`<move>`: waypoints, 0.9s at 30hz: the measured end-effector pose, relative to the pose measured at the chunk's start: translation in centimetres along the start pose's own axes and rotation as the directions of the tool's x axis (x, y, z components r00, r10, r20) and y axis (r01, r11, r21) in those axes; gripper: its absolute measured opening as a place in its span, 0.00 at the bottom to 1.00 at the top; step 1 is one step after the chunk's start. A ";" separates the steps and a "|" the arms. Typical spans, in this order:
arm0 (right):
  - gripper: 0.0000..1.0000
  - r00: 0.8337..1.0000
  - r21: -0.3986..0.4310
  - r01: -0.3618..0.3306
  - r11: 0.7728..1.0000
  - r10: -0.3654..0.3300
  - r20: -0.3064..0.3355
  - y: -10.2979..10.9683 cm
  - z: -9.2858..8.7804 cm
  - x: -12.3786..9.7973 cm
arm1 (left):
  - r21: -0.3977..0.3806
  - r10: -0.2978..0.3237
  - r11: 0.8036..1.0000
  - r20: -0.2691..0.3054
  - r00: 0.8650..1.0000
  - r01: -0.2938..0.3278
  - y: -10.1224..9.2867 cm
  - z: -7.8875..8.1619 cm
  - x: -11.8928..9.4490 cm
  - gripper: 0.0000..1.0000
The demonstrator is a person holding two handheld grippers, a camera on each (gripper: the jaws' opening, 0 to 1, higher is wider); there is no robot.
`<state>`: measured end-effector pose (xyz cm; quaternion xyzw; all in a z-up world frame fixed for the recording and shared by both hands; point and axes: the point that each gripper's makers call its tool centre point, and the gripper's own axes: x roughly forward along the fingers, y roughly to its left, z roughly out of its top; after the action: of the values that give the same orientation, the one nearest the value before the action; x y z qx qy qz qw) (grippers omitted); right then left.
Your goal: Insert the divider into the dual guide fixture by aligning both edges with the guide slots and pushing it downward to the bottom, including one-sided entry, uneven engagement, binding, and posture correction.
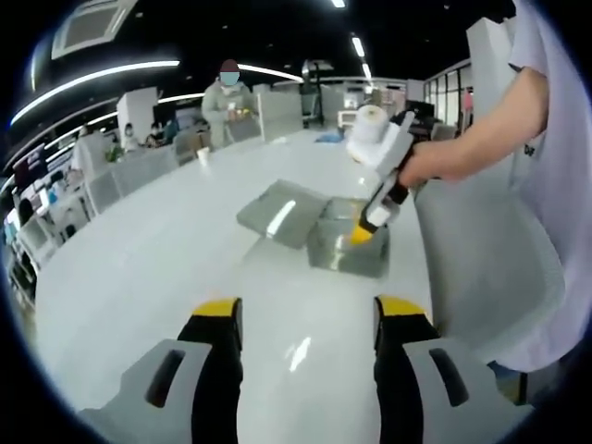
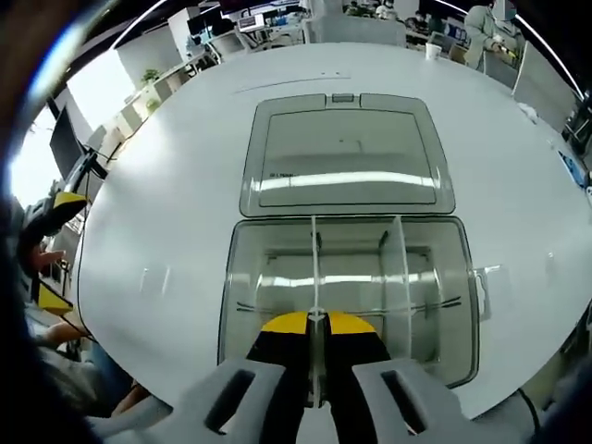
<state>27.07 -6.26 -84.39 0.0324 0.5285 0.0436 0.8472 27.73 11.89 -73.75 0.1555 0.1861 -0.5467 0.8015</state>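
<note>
A clear plastic box (image 2: pixel 242 277) with guide slots stands on the white table, its lid (image 2: pixel 342 153) folded flat beyond it. My right gripper (image 2: pixel 317 326) is shut on the near edge of a thin clear divider (image 2: pixel 314 268), which stands upright inside the box and runs away from me. A second divider (image 2: pixel 401 268) stands to its right. In the left gripper view the box (image 1: pixel 347 242) sits ahead, with the right gripper (image 1: pixel 363 231) dipping into it from above. My left gripper (image 1: pixel 310 319) hangs open over bare table, well short of the box.
The white table (image 1: pixel 166 268) stretches wide around the box. A person's arm and white shirt (image 1: pixel 546 185) fill the right side of the left gripper view. Across the table stands another person (image 1: pixel 227 102), with chairs and a paper cup (image 1: pixel 203 155) nearby.
</note>
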 end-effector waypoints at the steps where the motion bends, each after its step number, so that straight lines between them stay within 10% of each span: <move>1: 0.00 1.000 -0.002 -0.005 1.000 0.005 -0.014 0.0 0.0 0.0 | 0.003 0.001 1.000 -0.002 1.000 -0.001 0.0 0.0 0.0 0.55; 12: 0.00 0.987 0.007 -0.051 0.999 0.051 -0.149 -0.4 0.1 0.3 | 0.009 -0.003 1.000 -0.010 1.000 0.003 -0.2 0.1 -0.3 0.53; 27: 0.00 0.994 0.092 -0.025 0.995 0.035 -0.107 -0.2 0.8 -1.8 | 0.016 -0.014 1.000 -0.021 1.000 0.015 -0.5 0.2 0.3 0.52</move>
<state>27.06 -6.63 -82.47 0.0761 0.5746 0.0340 0.8142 27.40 11.39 -73.73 0.1665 0.1911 -0.5523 0.7942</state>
